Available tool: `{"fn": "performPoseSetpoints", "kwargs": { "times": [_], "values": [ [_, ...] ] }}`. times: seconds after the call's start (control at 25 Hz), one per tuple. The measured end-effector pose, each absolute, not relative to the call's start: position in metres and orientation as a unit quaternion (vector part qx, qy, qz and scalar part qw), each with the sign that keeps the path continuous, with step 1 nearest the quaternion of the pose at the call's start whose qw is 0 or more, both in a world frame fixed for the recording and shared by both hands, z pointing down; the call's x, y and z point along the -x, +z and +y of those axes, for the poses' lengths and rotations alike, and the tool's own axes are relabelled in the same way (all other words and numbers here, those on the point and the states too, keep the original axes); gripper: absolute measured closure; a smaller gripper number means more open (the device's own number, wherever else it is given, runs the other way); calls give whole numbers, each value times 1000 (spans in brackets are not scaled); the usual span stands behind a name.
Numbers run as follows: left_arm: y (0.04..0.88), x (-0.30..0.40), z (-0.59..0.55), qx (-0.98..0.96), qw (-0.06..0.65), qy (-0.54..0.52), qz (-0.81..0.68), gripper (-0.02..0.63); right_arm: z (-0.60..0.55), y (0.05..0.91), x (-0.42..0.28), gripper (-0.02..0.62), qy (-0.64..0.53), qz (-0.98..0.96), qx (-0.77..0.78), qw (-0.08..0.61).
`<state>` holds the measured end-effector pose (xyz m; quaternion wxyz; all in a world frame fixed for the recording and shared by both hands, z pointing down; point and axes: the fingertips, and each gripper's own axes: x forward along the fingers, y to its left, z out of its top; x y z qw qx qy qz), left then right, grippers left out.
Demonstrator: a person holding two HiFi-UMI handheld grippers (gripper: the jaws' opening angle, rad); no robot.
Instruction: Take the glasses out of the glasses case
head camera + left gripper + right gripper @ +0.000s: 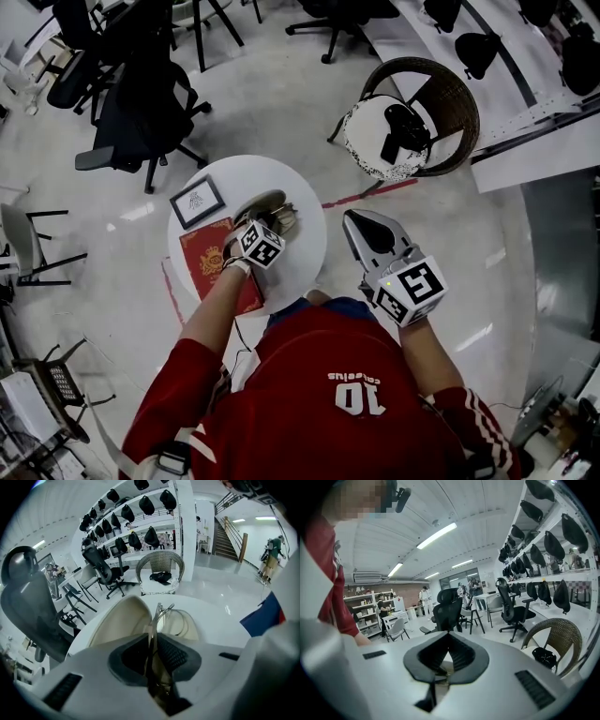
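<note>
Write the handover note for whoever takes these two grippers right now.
Left gripper: jaws closed on the thin metal frame of the glasses, which lie in the open glasses case on the round white table.
Right gripper: shut, empty, held off the table's right side.
Done: case open, glasses gripped.
Left: lift the glasses clear of the case and set them down. Nothing holds the case, so steadying it with the right gripper may help.
</note>
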<state>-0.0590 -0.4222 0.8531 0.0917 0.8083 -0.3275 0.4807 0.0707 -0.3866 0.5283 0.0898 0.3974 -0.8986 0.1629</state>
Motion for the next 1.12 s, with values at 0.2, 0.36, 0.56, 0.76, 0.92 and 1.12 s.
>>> {"fn": "performPoseSetpoints", "kwargs": {
  "times": [0.2,0.36,0.56,0.76,0.92,1.12],
  "values": [
    [853,58,-420,-807,78,491,-318,581,-388,530,-74,580,169,-896,-401,85],
    [846,56,-418,-811,73,491,-310,584,-386,527,-76,580,171,-896,-403,81],
    [837,57,-413,-815,65,487,-308,586,-380,520,-76,580,171,-895,-406,76],
    [819,60,-417,-820,54,471,-319,586,-375,514,-75,580,164,-895,-409,74],
    [793,60,-420,-826,38,456,-330,586,-368,506,-73,580,157,-896,-410,70],
    [755,61,-419,-834,34,421,-356,586,-356,493,-69,580,145,-899,-408,61]
  ]
}}
